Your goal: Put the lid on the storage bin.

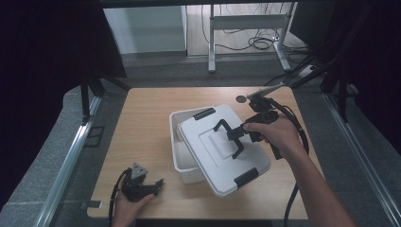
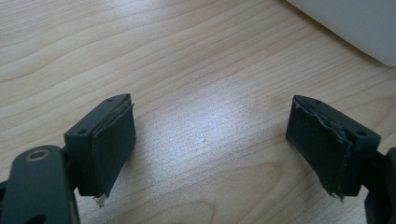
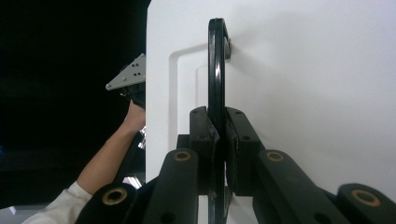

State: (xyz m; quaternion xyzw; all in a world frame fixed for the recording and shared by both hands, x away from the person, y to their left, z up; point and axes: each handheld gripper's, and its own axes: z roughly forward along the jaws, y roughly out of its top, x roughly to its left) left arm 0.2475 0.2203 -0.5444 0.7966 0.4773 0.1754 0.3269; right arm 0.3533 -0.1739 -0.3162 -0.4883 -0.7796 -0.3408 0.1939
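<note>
Your left tool (image 1: pixel 152 185) is resting low on the tabletop (image 1: pixel 142 123) at the near edge, its jaws standing spread with nothing but bare wood between the pads (image 2: pixel 112 144); the white box (image 1: pixel 182 156) is lying just beyond and to the right of it, a corner of that box showing past the right-hand jaw in the left gripper view. Farther out, your right tool (image 1: pixel 235 139) is reaching in from the right over the box and is pinching the black handle (image 3: pixel 216 65) of the white lid (image 1: pixel 222 149); in the right gripper view the jaws are pressed together on the thin black bar, one pad on each side of it. The lid is sitting askew under that tool, tilted and turned across the top of the box rather than squared to it, with one black clip (image 1: pixel 204 113) at its far end and another (image 1: pixel 246 177) at its near end. Past the lid's edge, your left hand (image 3: pixel 135 116) is showing in the right gripper view.
</note>
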